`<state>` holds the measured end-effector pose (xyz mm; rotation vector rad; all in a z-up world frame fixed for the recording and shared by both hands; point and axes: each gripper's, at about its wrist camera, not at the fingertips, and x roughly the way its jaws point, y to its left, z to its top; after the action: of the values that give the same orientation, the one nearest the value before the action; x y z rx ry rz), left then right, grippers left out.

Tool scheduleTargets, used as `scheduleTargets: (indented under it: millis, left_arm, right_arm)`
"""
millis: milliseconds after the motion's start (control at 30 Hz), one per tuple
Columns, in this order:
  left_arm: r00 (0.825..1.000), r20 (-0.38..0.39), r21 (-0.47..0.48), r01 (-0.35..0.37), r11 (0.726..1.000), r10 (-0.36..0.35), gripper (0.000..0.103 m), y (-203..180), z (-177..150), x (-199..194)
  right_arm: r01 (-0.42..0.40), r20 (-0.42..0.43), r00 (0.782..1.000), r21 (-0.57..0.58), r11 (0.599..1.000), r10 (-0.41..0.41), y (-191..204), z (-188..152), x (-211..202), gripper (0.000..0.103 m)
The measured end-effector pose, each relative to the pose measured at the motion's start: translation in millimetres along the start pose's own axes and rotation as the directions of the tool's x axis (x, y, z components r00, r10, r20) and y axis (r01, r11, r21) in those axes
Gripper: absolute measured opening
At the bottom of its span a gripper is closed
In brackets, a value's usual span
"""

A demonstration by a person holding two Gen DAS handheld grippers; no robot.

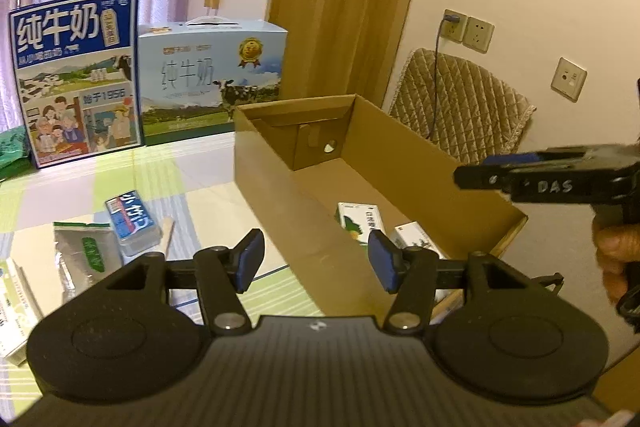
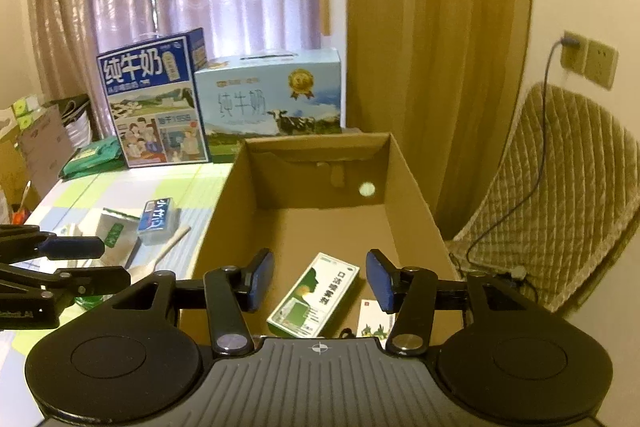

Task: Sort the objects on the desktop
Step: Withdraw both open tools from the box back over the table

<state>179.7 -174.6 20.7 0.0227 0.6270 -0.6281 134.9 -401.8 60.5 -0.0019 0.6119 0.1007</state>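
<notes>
Right wrist: tongs (image 2: 318,279) wide apart, empty.

Both wrist views look forward, close over the shared cardboard box (image 1: 280,187)

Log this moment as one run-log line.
left claw: open, empty | right claw: open, empty | brown cardboard box: green-white carton inside | blue-labelled packet: on table

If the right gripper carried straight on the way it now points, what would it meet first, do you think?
Probably the green-and-white box lying on the cardboard box floor, between the open right gripper fingers; depth is uncertain.
</notes>
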Motion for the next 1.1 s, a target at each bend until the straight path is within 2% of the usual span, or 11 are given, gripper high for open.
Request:
scheduleTargets:
  millis: [267,400,467,533,667,800,1100]
  left_arm:
    - [0.999,0.014,-0.033,-0.051,0.998,0.051,0.056,27.4,-4.8,-21.4]
    - [0.997,0.028,-0.059,-0.076,0.995,0.078,0.06,41.8,-4.3,-33.1]
    - [0.995,0.034,-0.068,-0.09,0.994,0.093,0.063,48.9,-3.8,-39.0]
    - [0.992,0.041,-0.075,-0.119,0.99,0.122,0.071,58.4,-3.0,-47.0]
    - [0.976,0.062,-0.111,-0.203,0.973,0.211,0.076,89.7,-0.4,-67.5]
    - [0.957,0.047,-0.165,-0.275,0.947,0.286,0.081,126.5,-3.9,-86.2]
    - [0.906,0.003,-0.187,-0.415,0.89,0.423,0.095,180.3,-30.7,-122.0]
  right_arm:
    - [-0.016,0.024,1.0,-0.053,0.998,0.017,29.0,8.7,-10.2,0.065]
    - [-0.031,0.031,0.999,-0.078,0.996,0.034,46.9,12.2,-11.3,0.076]
    - [-0.039,0.035,0.998,-0.091,0.995,0.043,55.7,14.1,-11.4,0.08]
    - [-0.047,0.041,0.998,-0.1,0.994,0.051,64.2,15.3,-12.4,0.085]
    - [-0.071,0.053,0.996,-0.114,0.991,0.077,84.1,16.5,-12.5,0.094]
    - [-0.107,0.048,0.992,-0.114,0.988,0.113,105.0,15.3,-5.1,0.096]
    - [-0.203,0.028,0.978,-0.117,0.972,0.207,151.7,11.5,14.7,0.101]
